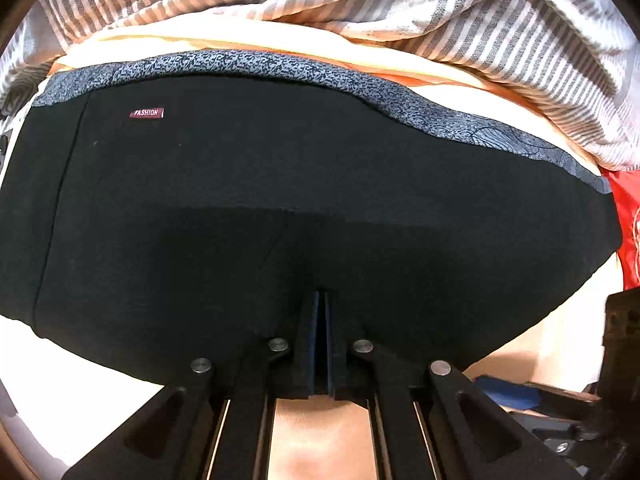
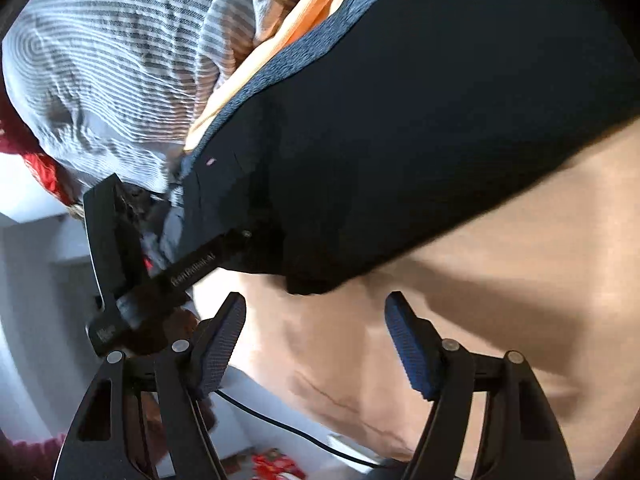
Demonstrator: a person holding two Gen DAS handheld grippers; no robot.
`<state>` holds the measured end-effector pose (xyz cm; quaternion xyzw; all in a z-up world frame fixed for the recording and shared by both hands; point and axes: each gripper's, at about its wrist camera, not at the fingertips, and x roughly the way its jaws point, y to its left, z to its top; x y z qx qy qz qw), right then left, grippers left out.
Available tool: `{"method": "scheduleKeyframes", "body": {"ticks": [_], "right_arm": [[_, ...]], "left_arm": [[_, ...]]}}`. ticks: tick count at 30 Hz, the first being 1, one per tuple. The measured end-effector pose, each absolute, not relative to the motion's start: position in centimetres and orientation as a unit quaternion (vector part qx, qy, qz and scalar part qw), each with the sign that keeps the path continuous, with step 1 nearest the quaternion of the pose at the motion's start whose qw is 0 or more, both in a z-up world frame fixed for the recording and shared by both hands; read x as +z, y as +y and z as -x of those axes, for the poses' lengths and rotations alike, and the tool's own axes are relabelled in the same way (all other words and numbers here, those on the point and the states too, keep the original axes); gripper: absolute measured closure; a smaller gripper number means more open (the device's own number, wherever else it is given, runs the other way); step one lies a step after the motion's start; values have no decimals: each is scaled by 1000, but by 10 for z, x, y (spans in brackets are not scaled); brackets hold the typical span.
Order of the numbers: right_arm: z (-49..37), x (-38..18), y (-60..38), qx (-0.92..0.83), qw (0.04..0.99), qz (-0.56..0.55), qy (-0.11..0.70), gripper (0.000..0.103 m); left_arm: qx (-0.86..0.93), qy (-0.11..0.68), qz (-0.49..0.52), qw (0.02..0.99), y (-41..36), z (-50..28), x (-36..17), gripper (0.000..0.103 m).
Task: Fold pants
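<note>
The left gripper (image 1: 321,300) is seen pressed together, its blue pads pinching the near edge of the black pants (image 1: 280,200), which are spread flat on a peach-coloured sheet (image 1: 60,360). A red "FASHION" tag (image 1: 147,113) is sewn near the speckled grey waistband (image 1: 240,62). The right gripper (image 2: 316,304) is held spread, nothing between its fingers (image 2: 408,344), just short of the pants' corner. Behind the pants a striped blanket (image 1: 520,40) is bunched up.
</note>
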<state>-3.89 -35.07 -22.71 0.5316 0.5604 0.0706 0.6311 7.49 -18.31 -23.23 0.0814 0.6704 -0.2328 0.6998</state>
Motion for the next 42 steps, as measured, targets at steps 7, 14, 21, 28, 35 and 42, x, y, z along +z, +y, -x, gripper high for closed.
{"method": "scheduleKeyframes", "body": {"ticks": [7,14,21,28,35,42], "right_arm": [[30,-253,-339,64,595,-607,523,43],[23,-260,-349,69,564,-667,483,98],[22,-226,-351,105,594,-642,473,98],[40,-254,-338,71,585,-594,548,99],[46,-216,-336,71,626,-475,615,94],[18,-170,-376,-13,726,-329,603,94]], "left_arm": [[-248,667,-68,700,-168,-75,-229,99],[-253,664,-56,701,-162,-73,-225,99],[-262,653,-63,708,-161,-69,-210,99],[-239,668,-73,701,-153,-67,-215,99],[-222,666,-93,706,-157,-59,-203,99],[-232,656,-127,707,-182,-50,-201,99]]}}
